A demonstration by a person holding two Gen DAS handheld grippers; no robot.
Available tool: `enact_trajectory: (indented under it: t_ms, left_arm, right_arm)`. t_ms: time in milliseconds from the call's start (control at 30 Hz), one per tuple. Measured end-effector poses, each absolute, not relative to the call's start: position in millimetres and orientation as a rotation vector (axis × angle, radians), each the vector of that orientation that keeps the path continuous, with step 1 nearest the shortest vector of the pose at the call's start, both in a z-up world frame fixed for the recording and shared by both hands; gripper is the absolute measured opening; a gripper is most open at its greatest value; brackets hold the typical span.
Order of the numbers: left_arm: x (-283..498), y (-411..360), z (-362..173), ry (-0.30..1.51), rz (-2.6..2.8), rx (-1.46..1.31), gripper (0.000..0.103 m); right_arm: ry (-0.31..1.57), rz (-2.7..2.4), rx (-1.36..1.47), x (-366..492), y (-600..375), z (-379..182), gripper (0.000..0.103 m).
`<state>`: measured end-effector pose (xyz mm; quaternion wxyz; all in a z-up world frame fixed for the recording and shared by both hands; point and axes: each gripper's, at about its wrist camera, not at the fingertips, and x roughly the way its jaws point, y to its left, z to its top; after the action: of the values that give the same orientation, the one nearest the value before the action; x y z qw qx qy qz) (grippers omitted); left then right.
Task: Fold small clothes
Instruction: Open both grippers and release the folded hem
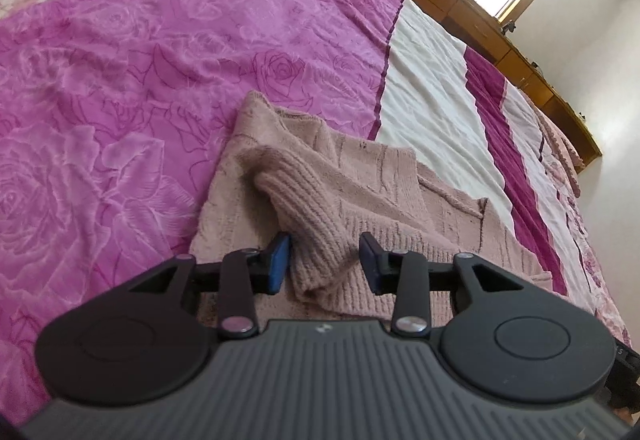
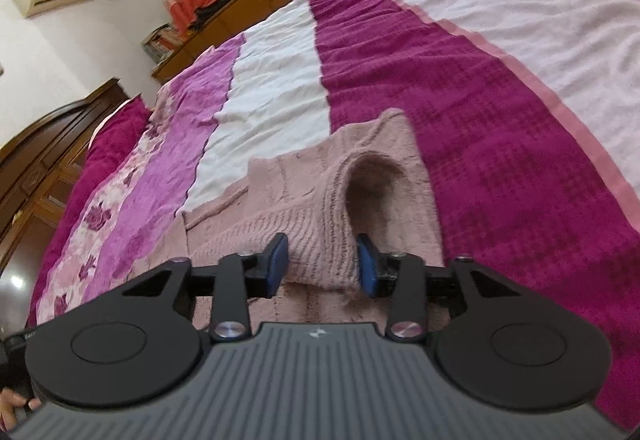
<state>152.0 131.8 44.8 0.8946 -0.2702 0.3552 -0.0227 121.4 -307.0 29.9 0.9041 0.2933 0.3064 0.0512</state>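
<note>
The left gripper [image 1: 325, 265] stands narrowly parted around a ribbed cuff [image 1: 320, 240] of the pink knit sweater [image 1: 360, 180]; I cannot tell whether its pads press it. The right gripper [image 2: 323, 266] pinches the other ribbed cuff [image 2: 320, 252], whose opening gapes just ahead. Beyond both, the sweater lies flat on the striped bedspread [image 2: 480, 100].

Dusty-pink ribbed knit sweater [image 1: 320, 200] on bedspread [image 1: 120, 80] of violet rose print, white and magenta stripes; blue gripper pads [image 2: 278, 264].
</note>
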Motion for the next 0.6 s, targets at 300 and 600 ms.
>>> enact_trajectory:
  t_ms: [300, 600]
  left_arm:
    - [138.5, 145.0, 53.8, 0.74, 0.047, -0.507, 0.018]
    - [126.4, 103.0, 87.3, 0.665, 0.04, -0.249, 0.039]
  right_arm:
    - [0.616, 0.158, 0.562, 125.8, -302.0, 42.6, 0.016]
    - [0.623, 0.152, 0.59, 119.3, -304.2, 36.6, 0.016]
